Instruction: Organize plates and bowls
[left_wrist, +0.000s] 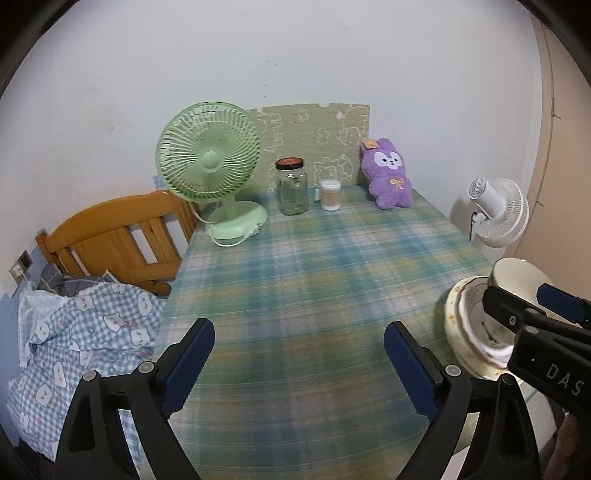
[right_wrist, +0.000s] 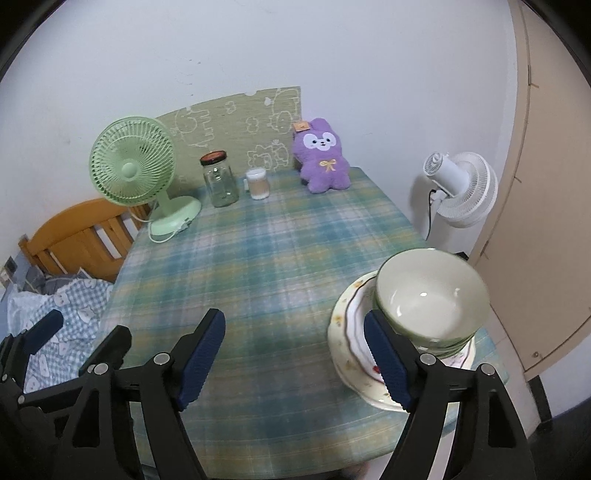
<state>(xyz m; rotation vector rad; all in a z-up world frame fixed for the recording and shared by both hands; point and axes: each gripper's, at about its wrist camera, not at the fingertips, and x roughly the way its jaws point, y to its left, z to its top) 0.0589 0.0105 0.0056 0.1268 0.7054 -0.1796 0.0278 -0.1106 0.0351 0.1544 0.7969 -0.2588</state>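
- Bowls: 2 nested on stacked plates, count unclear
- Left hand-held gripper and right hand-held gripper: both released, empty, above surface

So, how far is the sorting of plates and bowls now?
Done: the bowls sit stacked on the plates at the right edge of the table. In hand: nothing; the left gripper and right gripper are both open and empty. Left: possibly nothing; no loose dishes show.

plates partly hidden under stacked bowls
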